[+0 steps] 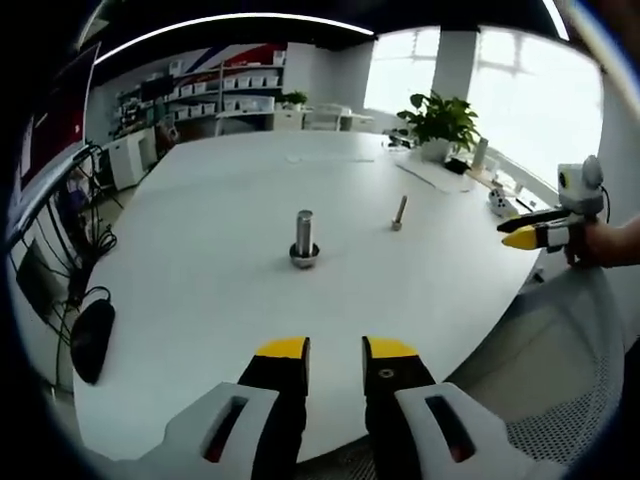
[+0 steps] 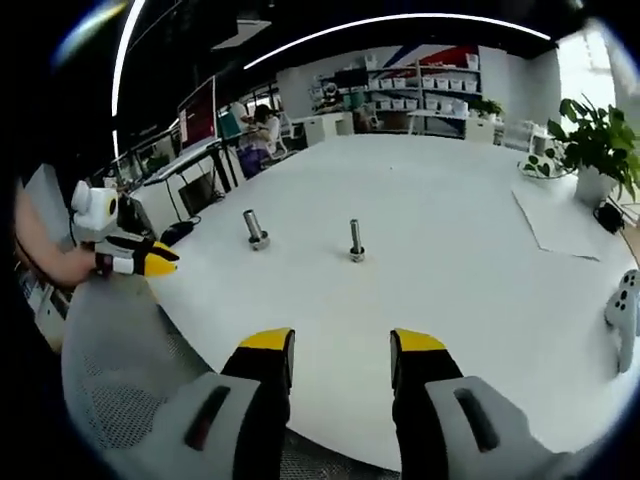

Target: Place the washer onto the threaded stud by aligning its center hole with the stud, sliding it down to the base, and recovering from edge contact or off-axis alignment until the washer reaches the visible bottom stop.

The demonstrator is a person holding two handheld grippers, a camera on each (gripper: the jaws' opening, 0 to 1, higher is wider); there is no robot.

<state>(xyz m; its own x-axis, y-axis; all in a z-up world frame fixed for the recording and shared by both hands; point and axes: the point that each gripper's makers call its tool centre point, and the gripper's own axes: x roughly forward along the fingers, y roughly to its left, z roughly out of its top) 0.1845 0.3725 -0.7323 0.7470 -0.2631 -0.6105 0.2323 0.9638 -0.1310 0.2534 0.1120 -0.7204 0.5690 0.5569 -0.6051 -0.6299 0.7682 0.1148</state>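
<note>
Two metal studs stand upright on the white table (image 1: 220,300). The thick stud (image 1: 304,234) has a wider metal ring or nut at its foot (image 1: 304,257); I cannot tell whether that is the washer. The thin stud (image 1: 399,212) stands to its right. Both appear again in the right gripper view, thick stud (image 2: 255,228) and thin stud (image 2: 355,240). My left gripper (image 1: 336,350) is open and holds nothing, hovering over the near table edge. My right gripper (image 2: 342,345) is also open and holds nothing. The right gripper (image 1: 530,230) comes in from the right; the left gripper (image 2: 140,258) comes in from the left.
A potted plant (image 1: 437,122) and papers (image 1: 435,172) sit at the table's far side. A grey mesh chair (image 1: 560,360) stands at the near edge. A black object (image 1: 90,340) lies beyond the left edge. A white controller (image 2: 625,300) rests at the right. Shelves line the back wall.
</note>
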